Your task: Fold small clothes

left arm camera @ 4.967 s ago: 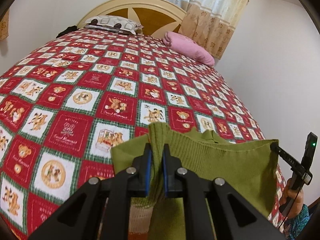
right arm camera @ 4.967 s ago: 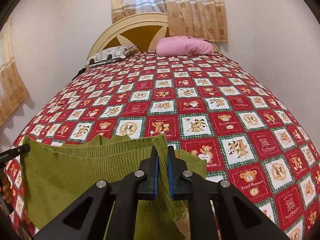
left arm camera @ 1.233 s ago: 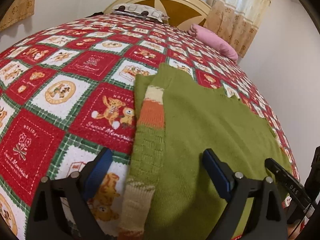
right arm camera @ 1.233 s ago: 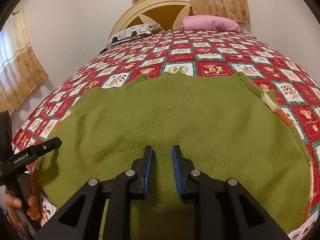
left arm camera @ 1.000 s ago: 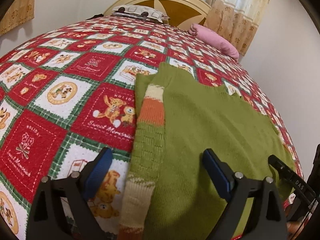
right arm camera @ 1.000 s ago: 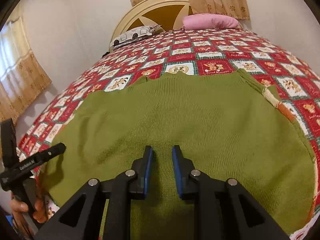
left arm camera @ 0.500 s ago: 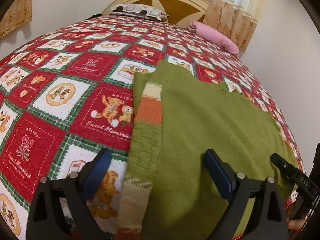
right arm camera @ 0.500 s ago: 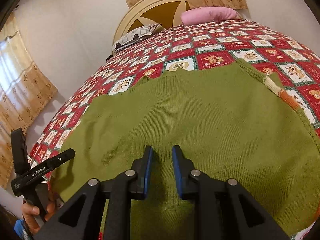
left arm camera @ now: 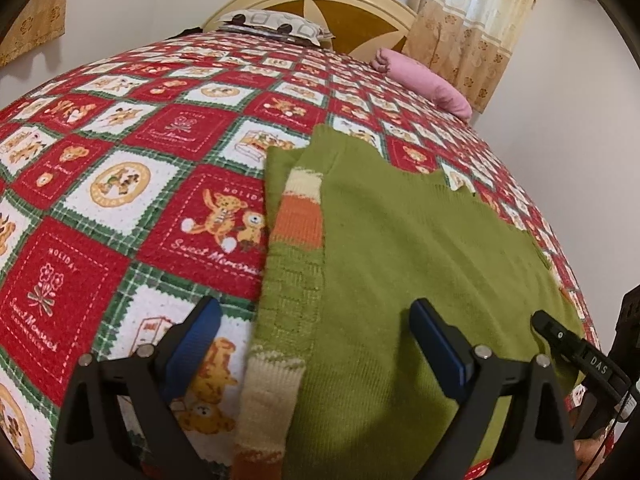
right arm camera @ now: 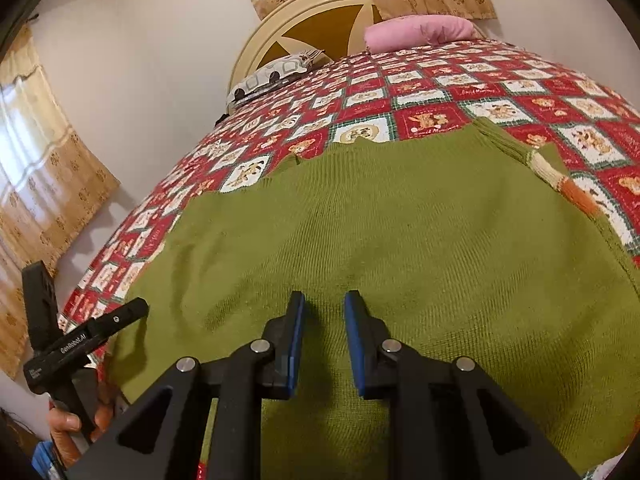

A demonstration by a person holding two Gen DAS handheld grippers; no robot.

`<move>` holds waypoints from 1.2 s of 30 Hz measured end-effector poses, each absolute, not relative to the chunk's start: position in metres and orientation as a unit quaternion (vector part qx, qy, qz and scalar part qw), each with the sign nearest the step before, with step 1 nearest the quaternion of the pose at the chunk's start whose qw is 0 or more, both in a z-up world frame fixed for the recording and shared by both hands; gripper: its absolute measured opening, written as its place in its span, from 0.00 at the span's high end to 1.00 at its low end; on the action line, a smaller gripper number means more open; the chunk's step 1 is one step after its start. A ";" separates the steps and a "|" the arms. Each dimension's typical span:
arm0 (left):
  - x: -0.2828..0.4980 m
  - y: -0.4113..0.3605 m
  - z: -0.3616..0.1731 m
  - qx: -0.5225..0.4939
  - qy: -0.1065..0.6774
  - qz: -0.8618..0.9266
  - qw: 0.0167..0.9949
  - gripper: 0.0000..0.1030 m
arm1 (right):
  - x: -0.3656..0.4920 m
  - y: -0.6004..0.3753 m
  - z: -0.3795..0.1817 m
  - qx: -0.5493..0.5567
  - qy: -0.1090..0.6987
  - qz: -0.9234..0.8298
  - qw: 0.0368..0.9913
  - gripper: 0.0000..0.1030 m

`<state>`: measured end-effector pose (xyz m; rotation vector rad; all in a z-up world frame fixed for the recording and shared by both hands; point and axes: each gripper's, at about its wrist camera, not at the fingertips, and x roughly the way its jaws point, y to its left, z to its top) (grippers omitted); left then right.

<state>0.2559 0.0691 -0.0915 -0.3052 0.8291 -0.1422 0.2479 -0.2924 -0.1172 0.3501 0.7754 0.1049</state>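
Blue-padded and spread wide, the left gripper (left arm camera: 316, 336) is hovering empty over the near left edge of a green knitted sweater (left arm camera: 400, 264), one finger (left arm camera: 192, 340) over the quilt and the other finger (left arm camera: 440, 344) over the knit; the right gripper (right arm camera: 323, 336) is holding its jaws slightly parted with nothing between them, poised over the middle of the same sweater (right arm camera: 400, 220); the garment is lying flat on the near end of the bed, its cream-and-orange striped sleeve (left arm camera: 296, 232) showing along the left side; a red, white and green teddy-bear quilt (left arm camera: 120, 184) is covering the mattress beneath; farther back, a pink pillow (right arm camera: 416, 32) and a patterned pillow (right arm camera: 272, 74) are resting against the cream headboard (right arm camera: 316, 20), with beige curtains (left arm camera: 460, 28) hanging behind.
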 end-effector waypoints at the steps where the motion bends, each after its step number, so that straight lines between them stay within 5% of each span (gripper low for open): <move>1: 0.256 0.069 -0.092 -0.147 0.401 -0.068 0.902 0.05 | 0.248 -0.292 -0.117 0.168 0.376 0.050 0.910 0.79; 21: 0.278 0.064 -0.091 -0.160 0.422 -0.071 0.890 0.00 | 0.247 -0.285 -0.115 0.153 0.375 0.044 0.913 0.79; 23: 0.279 0.068 -0.090 -0.184 0.413 -0.073 0.889 0.06 | 0.247 -0.285 -0.115 0.150 0.375 0.042 0.914 0.79; 25: 0.277 0.071 -0.091 -0.191 0.407 -0.079 0.890 0.37 | 0.248 -0.283 -0.114 0.145 0.377 0.039 0.914 0.79; 27: 0.275 0.072 -0.093 -0.198 0.407 -0.095 0.887 0.47 | 0.251 -0.279 -0.112 0.131 0.386 0.031 0.912 0.79; 30: 0.273 0.075 -0.094 -0.215 0.404 -0.102 0.883 0.45 | 0.256 -0.269 -0.096 0.114 0.381 0.038 0.917 0.79; 34: 0.276 0.076 -0.094 -0.247 0.398 -0.119 0.875 0.25 | 0.272 -0.249 -0.075 0.114 0.367 0.045 0.922 0.80; 36: 0.278 0.066 -0.092 -0.223 0.401 -0.109 0.882 0.26 | 0.281 -0.237 -0.079 0.097 0.376 0.044 0.920 0.80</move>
